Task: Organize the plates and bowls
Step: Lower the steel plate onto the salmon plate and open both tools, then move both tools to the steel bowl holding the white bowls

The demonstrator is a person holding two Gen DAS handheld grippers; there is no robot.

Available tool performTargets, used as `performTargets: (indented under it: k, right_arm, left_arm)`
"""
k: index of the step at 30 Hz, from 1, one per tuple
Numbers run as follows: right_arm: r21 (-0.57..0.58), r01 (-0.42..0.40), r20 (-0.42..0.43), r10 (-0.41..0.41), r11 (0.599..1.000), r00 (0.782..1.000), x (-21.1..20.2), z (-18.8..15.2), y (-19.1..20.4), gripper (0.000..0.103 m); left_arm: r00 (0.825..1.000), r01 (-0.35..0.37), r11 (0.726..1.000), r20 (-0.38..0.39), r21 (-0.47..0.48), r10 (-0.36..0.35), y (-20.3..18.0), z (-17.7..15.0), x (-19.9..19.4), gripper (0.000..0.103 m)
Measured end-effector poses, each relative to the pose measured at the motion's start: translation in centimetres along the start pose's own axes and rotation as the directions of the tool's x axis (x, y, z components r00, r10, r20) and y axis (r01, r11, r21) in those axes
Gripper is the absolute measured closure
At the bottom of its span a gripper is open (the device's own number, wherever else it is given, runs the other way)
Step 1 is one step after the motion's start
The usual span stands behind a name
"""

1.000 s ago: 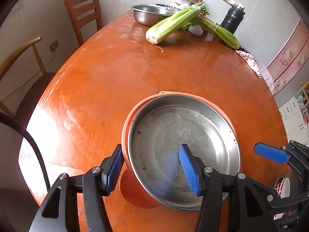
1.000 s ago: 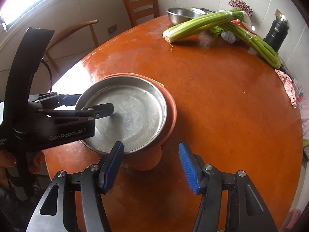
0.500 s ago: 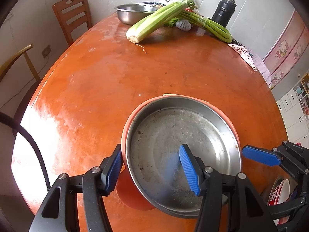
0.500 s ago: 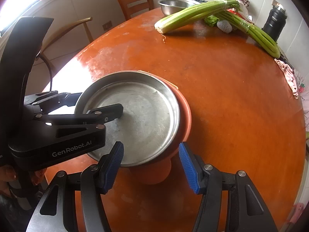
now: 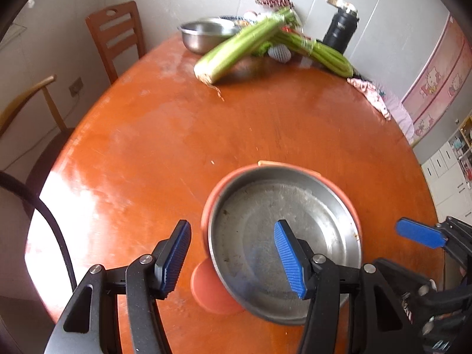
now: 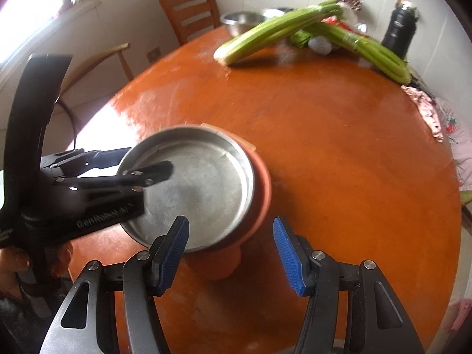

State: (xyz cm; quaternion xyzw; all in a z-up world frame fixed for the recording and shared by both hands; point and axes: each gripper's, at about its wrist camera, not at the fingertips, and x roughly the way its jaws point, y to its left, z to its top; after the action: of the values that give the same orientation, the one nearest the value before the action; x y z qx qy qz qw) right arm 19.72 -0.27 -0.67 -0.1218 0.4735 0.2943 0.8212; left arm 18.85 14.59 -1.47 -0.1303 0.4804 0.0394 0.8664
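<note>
A shallow steel plate (image 5: 283, 236) (image 6: 203, 188) lies nested in an orange footed bowl (image 5: 212, 292) (image 6: 264, 191) on the round orange table (image 5: 177, 147). My left gripper (image 5: 233, 258) (image 6: 147, 159) straddles the stack's near left rim: one finger reaches inside the plate, the other stands just outside the orange rim with a small gap. Neither pad presses on it, so it is open. My right gripper (image 6: 231, 253) hovers open over the stack's near right edge with only the bowl's foot and table below. One of its blue fingers (image 5: 419, 236) shows at the right of the left wrist view.
At the table's far side lie celery bunches (image 5: 236, 50), a steel bowl (image 5: 206, 35), a black flask (image 5: 339, 32) and a patterned cloth (image 5: 368, 94). Wooden chairs (image 5: 118, 35) stand along the left. A black cable (image 5: 53, 230) hangs at the near left.
Both cameras have drawn back slightly, so the stack looks smaller. The left gripper's outer pad, earlier against the orange rim, now stands a little off it. The jaws keep their widths.
</note>
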Motion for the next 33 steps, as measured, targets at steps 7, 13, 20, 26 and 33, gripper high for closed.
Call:
performTargets:
  k: [7, 13, 20, 26, 33]
  right_arm:
    - [0.064, 0.015, 0.105, -0.022, 0.998, 0.994, -5.0, -2.1, -2.8, 0.038]
    - [0.112, 0.027, 0.165, -0.045, 0.993, 0.985, -8.6, -4.9, -5.2, 0.037]
    - [0.165, 0.037, 0.196, -0.07, 0.986, 0.978, -11.1, -8.1, -7.4, 0.037]
    - [0.196, 0.043, 0.21, -0.084, 0.98, 0.974, -12.7, -10.7, -8.9, 0.037]
    - [0.214, 0.04, 0.22, -0.088, 0.976, 0.972, -13.8, -13.1, -9.9, 0.037]
  left_arm:
    - [0.997, 0.031, 0.999, 0.069, 0.043, -0.034, -2.0, -0.4, -4.2, 0.045]
    - [0.991, 0.094, 0.99, 0.085, 0.101, -0.103, -5.6, -1.4, -6.3, 0.045]
    - [0.983, 0.141, 0.972, 0.089, 0.189, -0.16, -10.3, -3.3, -7.8, 0.045]
    - [0.977, 0.186, 0.952, 0.06, 0.242, -0.206, -13.6, -4.8, -8.1, 0.044]
    - [0.977, 0.196, 0.938, 0.031, 0.286, -0.213, -16.3, -6.5, -7.9, 0.044]
